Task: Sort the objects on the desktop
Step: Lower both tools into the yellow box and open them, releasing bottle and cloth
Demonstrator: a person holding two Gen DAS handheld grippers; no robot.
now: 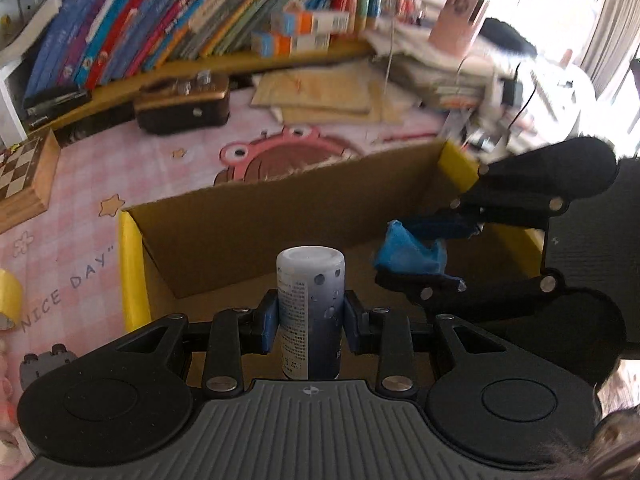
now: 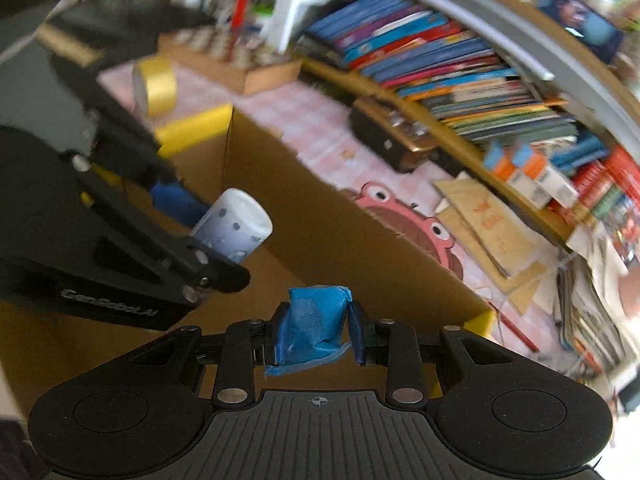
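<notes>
Left wrist view: the left tool (image 1: 310,322) pinches a white bottle (image 1: 310,308) above the open cardboard box (image 1: 248,216) on the tabletop (image 1: 80,208). Right wrist view: the right tool (image 2: 316,338) clamps crumpled blue tape (image 2: 314,326) over that box, just beside the bottle.

open cardboard box (image 1: 248,240) below, right gripper (image 1: 424,256) crowding its right

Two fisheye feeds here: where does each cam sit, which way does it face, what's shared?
Left wrist: sits behind the left tool, angled down into the cardboard box; its fingers clamp a white bottle.
Right wrist: sits behind the right tool, angled down into the box too, clamping a blue wad.
Shared: box, bottle, wad, each other's tool, bookshelf.
</notes>
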